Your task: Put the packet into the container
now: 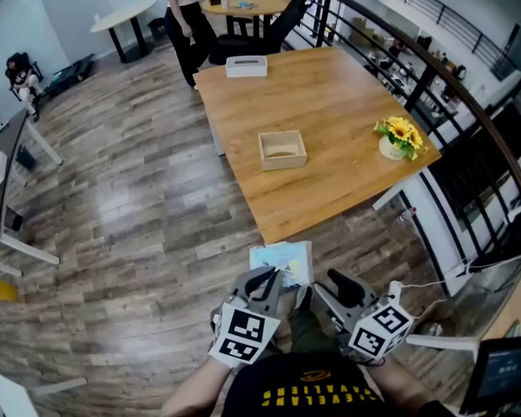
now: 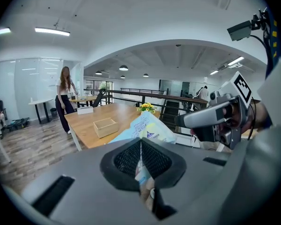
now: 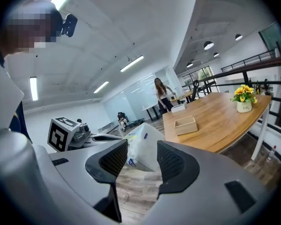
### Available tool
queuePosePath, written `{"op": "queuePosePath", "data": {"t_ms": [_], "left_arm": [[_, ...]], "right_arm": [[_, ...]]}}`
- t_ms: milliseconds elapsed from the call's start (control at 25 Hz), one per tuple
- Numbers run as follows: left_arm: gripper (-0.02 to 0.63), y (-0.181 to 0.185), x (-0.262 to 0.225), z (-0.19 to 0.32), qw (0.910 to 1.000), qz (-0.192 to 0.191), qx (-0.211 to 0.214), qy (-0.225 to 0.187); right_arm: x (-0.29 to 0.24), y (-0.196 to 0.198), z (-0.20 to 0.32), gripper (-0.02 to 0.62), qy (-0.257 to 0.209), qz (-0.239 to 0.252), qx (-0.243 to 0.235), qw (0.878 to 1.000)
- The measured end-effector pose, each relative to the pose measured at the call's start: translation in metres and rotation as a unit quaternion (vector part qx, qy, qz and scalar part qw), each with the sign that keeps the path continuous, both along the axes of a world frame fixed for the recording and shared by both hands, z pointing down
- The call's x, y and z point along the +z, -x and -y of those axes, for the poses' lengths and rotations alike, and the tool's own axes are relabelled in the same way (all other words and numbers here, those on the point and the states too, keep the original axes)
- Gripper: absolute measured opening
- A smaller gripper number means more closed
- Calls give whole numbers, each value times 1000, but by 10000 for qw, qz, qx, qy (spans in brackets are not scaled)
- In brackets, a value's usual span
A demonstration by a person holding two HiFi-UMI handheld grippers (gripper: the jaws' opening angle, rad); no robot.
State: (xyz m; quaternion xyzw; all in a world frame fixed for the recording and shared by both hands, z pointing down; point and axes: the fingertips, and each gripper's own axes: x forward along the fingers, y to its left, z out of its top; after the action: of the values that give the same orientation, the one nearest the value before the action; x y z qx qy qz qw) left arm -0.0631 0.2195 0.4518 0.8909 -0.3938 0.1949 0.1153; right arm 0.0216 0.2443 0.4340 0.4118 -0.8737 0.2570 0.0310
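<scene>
Tongs first: the left tongs are clamped flat on the lower edge of the packet, a pale blue and white printed pouch that stands up out of the grip. The right tongs stand apart just beside it. The packet's far side shows through their gap, but neither pad presses on it, so the left side alone carries it.

From the head view, both tongs are held close to the body, and the packet hangs in the air over the wood-plank floor, just short of the near corner of the table.

The container, a small open wooden box, sits near the middle of the table, well apart from the packet, and looks empty from here. Further out, flowers stand near the right edge, a white box lies at the far end, and a person stands beyond that.

As for progress, the pick-up looks done. Left to do are the carry over the table, the lowering into the container and the release. With the pouch upright and the box low-walled, it will probably need to be tipped flat to settle inside.
</scene>
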Motion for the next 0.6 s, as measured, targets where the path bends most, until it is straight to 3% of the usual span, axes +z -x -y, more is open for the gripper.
{"op": "queuePosePath", "data": {"t_ms": [160, 600], "left_arm": [[2, -8, 4, 29, 9994, 323, -53, -135], [2, -42, 12, 133, 9960, 741, -493, -66]], "right_arm": [[15, 2, 34, 215, 287, 237, -237, 9990], [18, -24, 150, 216, 274, 306, -822, 9958]]}}
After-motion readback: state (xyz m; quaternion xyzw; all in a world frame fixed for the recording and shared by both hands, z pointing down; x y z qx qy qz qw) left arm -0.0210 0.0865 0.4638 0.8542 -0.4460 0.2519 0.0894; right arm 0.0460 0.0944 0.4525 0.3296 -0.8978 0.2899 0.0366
